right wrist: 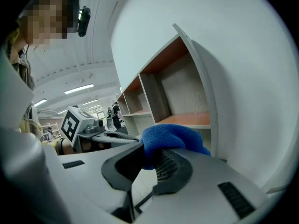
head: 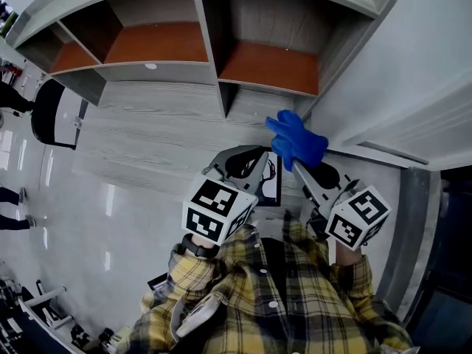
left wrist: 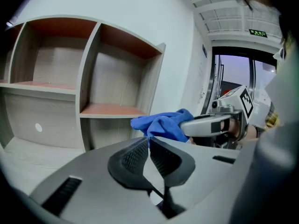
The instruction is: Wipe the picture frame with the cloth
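Although the left gripper (left wrist: pixel 148 143) hides most of it, the picture frame (head: pixel 269 186) shows a dark-edged strip at that gripper's 3 o'clock in the head view. Its long axis runs 12 to 6; standing or lying, I cannot tell. The left jaws are clenched on nothing. At the frame's 1 o'clock, the right gripper (right wrist: pixel 148 157) is grasping the bunched blue cloth (head: pixel 296 139).
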The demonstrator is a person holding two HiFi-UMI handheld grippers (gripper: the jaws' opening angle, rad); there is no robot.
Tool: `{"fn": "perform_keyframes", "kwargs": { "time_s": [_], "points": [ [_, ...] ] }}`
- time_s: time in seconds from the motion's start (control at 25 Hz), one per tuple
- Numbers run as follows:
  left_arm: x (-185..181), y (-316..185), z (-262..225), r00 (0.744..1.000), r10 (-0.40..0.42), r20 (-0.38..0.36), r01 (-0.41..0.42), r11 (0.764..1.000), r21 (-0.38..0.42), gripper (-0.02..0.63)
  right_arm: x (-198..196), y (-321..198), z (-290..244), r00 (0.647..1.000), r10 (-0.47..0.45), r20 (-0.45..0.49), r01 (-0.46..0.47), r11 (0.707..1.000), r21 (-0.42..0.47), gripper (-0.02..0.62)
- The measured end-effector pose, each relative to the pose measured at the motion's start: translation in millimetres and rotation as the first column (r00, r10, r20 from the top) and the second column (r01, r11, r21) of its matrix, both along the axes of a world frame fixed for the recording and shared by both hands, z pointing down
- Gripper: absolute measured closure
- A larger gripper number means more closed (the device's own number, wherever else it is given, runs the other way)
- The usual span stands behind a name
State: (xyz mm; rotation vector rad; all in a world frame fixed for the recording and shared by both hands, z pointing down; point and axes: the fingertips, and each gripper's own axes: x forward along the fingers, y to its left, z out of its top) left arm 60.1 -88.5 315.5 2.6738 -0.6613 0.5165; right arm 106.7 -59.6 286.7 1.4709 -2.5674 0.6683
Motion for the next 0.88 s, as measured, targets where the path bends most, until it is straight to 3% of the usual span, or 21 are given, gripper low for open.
{"fn": "perform_keyframes", "kwargs": {
  "time_s": [0.36, 0.88],
  "points": [
    [9, 21, -30, 0.991, 0.063, -0.116, -0.06, 0.998, 0.028, 0.601, 4, 6, -31, 0.999, 0.01, -0.04, -0.006, 0.994, 0.107, 0.545],
    [13, 11, -32, 0.99, 0.082, -0.119, -0.079, 0.997, 0.026, 0.601, 3, 3, -33, 0.998, -0.016, -0.063, 0.023, 0.993, 0.115, 0.545]
  ]
}}
